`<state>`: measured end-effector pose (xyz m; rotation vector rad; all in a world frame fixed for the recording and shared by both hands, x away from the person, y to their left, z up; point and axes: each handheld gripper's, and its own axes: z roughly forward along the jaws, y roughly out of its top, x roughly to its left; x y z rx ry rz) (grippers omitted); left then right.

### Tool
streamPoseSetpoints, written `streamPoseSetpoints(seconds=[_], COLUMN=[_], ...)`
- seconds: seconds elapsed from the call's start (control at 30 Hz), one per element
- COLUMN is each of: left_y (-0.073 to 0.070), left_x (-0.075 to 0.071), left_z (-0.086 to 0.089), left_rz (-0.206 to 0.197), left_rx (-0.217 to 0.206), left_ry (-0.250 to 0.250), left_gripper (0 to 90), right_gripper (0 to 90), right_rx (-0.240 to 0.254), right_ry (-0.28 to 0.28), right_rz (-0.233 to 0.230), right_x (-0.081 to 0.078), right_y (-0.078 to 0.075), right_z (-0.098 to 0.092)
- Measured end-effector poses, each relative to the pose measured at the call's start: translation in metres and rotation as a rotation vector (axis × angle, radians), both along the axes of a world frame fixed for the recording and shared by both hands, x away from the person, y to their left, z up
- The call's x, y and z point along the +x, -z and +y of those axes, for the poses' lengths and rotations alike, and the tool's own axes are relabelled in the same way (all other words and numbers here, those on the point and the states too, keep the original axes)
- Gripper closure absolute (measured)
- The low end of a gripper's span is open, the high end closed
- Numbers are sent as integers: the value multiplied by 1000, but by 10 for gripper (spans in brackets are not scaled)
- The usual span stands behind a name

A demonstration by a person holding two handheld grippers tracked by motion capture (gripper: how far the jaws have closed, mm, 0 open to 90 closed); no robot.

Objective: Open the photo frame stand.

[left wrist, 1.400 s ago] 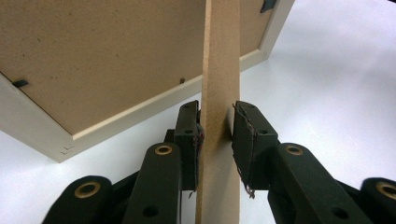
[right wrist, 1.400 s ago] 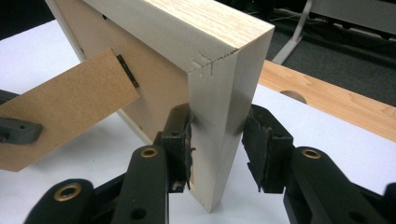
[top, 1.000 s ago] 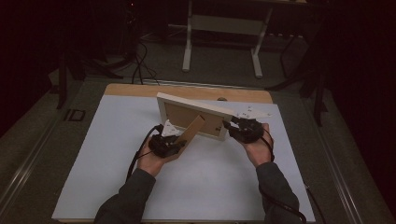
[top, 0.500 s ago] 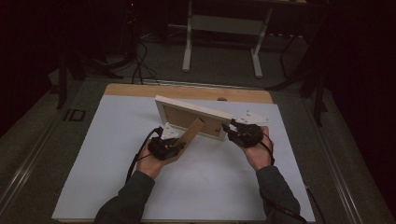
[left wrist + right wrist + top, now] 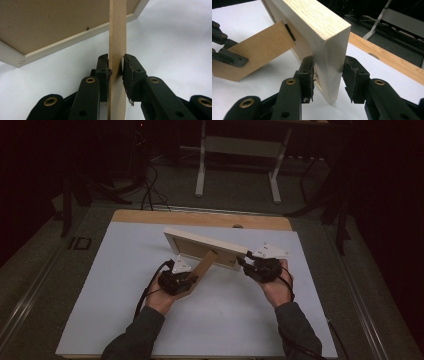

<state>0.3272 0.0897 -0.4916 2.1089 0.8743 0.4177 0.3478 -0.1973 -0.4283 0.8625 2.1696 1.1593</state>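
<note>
- 2 grippers are engaged on the pale wooden picture frame (image 5: 202,247), which is held tilted just above the white table sheet (image 5: 100,270).
- The brown fibreboard easel stand (image 5: 117,37) is pinched edge-on by the left gripper (image 5: 115,72).
- The frame's corner sits between the right gripper (image 5: 328,75) pads; the left pad touches, a slight gap shows at the right one, and the jaws have just been opening.
- The stand appears to be mid-swing; next, a steady pull outward is called for.
- The frame's front is hidden.

White sheet (image 5: 125,270) covers the desk; bare wood strip (image 5: 200,218) along far edge. Beyond it on the dark floor: white table legs (image 5: 201,167), black cables (image 5: 150,185).
</note>
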Motion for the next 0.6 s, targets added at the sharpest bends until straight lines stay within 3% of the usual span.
streamPoseSetpoints(seconds=[0.37,0.6], left_y=[5,6], left_x=[-3,-4], left_z=[0,1], left_rz=[5,4], left_rx=[14,13], left_ry=[1,-1], left_gripper=[765,740], right_gripper=[611,608], right_rx=[-31,-22], right_ry=[-24,-23], right_rz=[-26,-24], right_x=[-8,-8], right_y=[3,4], right_z=[2,0])
